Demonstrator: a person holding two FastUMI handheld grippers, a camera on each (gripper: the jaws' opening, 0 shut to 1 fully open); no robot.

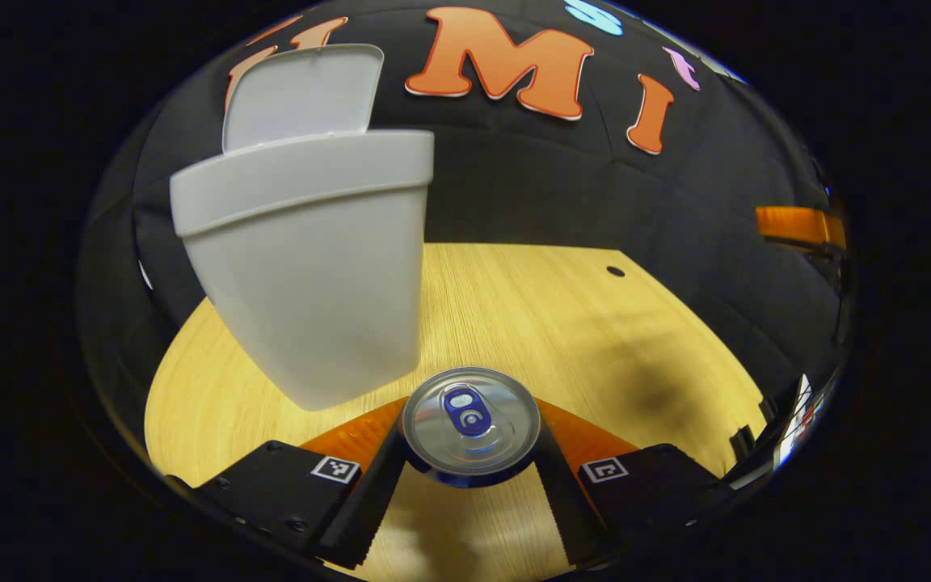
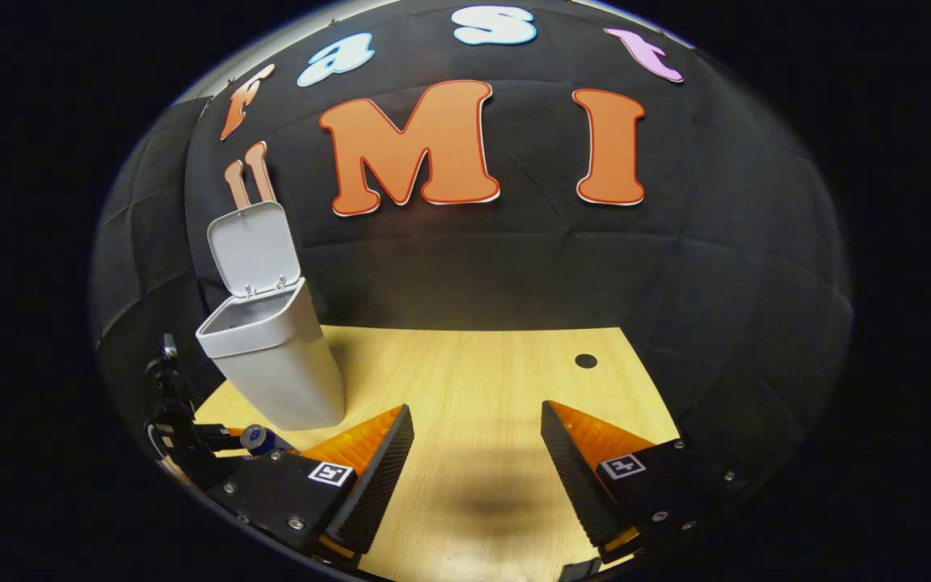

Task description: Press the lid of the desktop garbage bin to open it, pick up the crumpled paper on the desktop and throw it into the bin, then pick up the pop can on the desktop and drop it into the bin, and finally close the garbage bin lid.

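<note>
The grey desktop bin (image 1: 312, 267) stands on the wooden table (image 1: 562, 323) with its lid (image 1: 300, 93) swung up and open. A pop can (image 1: 471, 424) with a blue tab sits upright between the fingers of my left gripper (image 1: 471, 420), which press on both of its sides, just right of the bin's base. In the right gripper view the bin (image 2: 275, 364) stands at the far left with its lid (image 2: 254, 246) raised, and the left gripper (image 2: 191, 436) holds the can (image 2: 259, 439) beside it. My right gripper (image 2: 475, 411) hangs open over bare table with nothing between its fingers.
A small dark hole (image 2: 586, 360) marks the table near its back right corner. The table's back edge meets the black cloth wall. An orange bar (image 1: 801, 226) shows at the right edge of the left gripper view.
</note>
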